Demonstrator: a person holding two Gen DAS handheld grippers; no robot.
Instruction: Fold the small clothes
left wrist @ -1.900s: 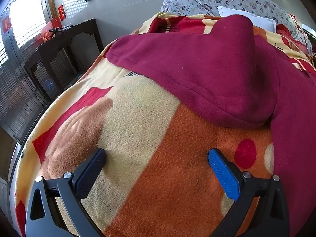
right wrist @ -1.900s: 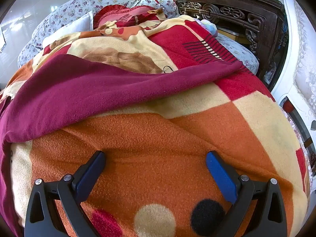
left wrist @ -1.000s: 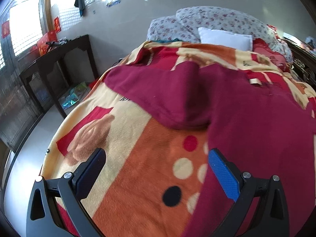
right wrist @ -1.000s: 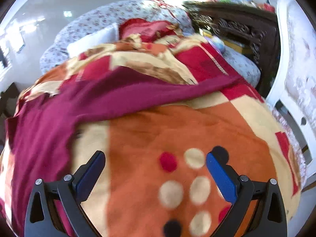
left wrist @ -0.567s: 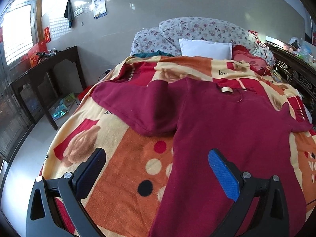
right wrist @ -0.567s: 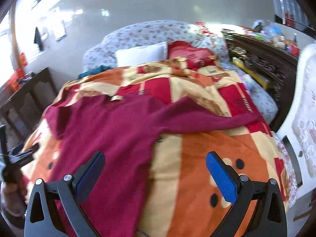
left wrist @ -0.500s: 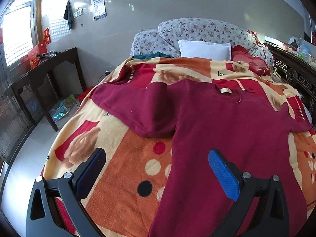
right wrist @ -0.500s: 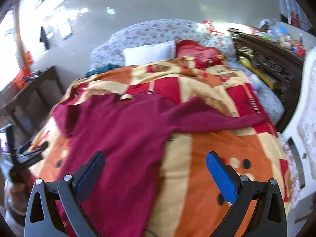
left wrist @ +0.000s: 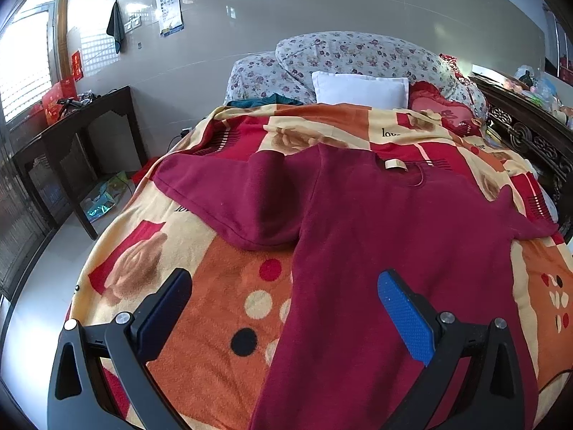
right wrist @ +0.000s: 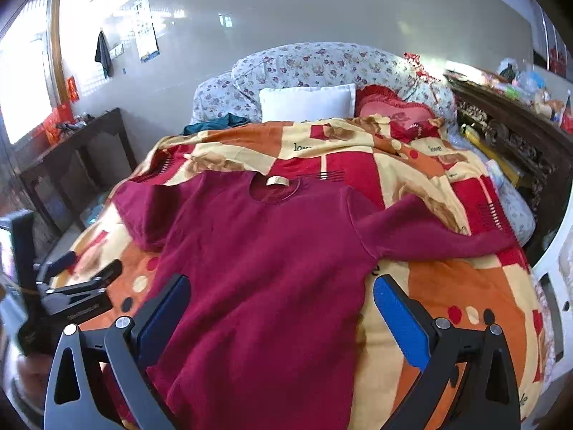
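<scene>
A dark red long-sleeved sweater (left wrist: 386, 229) lies spread flat on the patterned blanket, neck with a beige label (left wrist: 394, 164) toward the pillows. It also shows in the right wrist view (right wrist: 265, 251), with one sleeve (right wrist: 440, 238) stretched right and the other sleeve (left wrist: 229, 193) stretched left. My left gripper (left wrist: 283, 297) is open and empty above the sweater's left hem edge. My right gripper (right wrist: 279, 301) is open and empty above the sweater's lower body. The left gripper also shows in the right wrist view (right wrist: 84, 272) at the far left.
The orange, red and cream blanket (left wrist: 200, 308) covers the bed. A white pillow (left wrist: 360, 87) and floral bedding (right wrist: 322, 68) lie at the head. A dark wooden side table (left wrist: 71, 132) stands left. A carved dark cabinet (right wrist: 512, 136) stands right.
Both grippers have drawn back and up from close to the blanket. The whole sweater is now in view, spread flat. Both grippers stay open.
</scene>
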